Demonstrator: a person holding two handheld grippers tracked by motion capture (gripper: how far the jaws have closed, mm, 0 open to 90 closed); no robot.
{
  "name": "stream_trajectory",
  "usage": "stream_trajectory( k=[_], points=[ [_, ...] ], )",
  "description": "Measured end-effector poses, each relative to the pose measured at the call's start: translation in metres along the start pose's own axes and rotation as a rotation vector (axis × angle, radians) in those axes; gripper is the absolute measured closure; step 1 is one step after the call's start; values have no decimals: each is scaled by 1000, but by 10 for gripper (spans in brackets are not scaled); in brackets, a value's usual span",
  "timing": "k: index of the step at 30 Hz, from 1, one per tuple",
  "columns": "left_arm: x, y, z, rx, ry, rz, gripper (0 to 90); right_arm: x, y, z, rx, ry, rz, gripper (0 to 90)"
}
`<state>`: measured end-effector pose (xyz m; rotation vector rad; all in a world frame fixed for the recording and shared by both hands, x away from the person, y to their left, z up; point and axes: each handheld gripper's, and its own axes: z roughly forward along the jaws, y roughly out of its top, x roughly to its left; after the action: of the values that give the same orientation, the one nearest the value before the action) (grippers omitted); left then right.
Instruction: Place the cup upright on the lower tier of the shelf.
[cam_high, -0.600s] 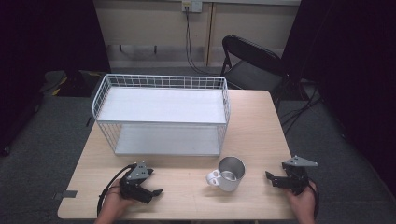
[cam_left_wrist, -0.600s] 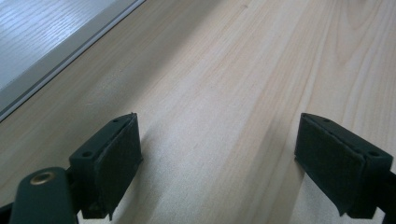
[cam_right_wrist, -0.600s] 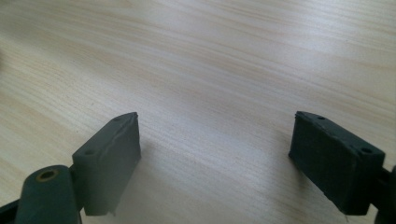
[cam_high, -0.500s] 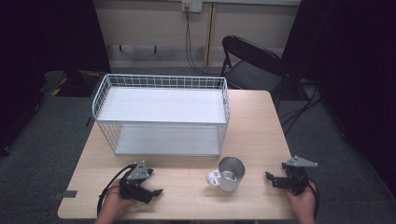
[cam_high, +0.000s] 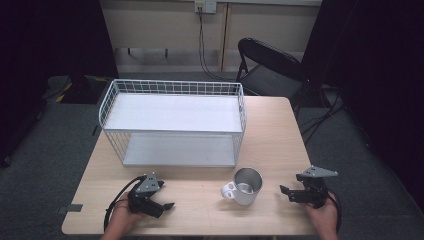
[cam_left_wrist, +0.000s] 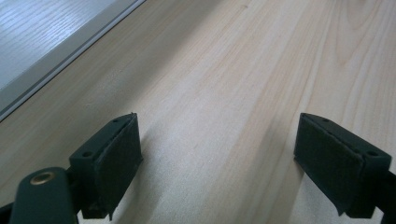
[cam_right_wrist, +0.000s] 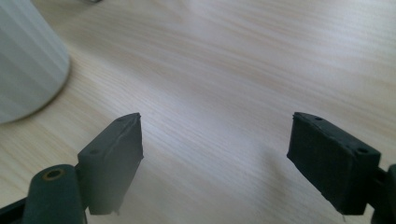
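Left hand-held gripper (cam_high: 169, 205) sits low at the near left of the bench (cam_high: 270, 130), jaws spread wide with bare wood between them in the left gripper view; right hand-held gripper (cam_high: 283, 191) at the near right, jaws likewise spread, nothing between them. Both point toward the middle of the bench. Light wood bench holds a white wire rack (cam_high: 172, 122) across its far half, two white shelf boards inside, one upper, one lower. Black folding chair (cam_high: 267, 65) stands behind the far right corner, cables on the floor near it. Metal mug (cam_high: 243, 185) stands upright near the front edge, between the two grippers and nearer the right one, apart from both; handle points left. Right gripper view catches the mug's side at upper left.
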<state>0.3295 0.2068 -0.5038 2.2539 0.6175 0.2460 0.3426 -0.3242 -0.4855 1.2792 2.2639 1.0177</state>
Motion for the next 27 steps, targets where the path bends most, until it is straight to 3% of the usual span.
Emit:
stream_trajectory(
  k=[10, 12, 27],
  points=[
    [0, 0, 0, 0, 0, 0, 142, 13, 17, -2, 0, 61, -36, 153],
    [0, 0, 0, 0, -1, 0, 142, 16, 24, -3, 4, 55, -56, 151],
    [0, 0, 0, 0, 0, 0, 142, 23, 47, -13, -7, 86, -81, 143]
  ],
)
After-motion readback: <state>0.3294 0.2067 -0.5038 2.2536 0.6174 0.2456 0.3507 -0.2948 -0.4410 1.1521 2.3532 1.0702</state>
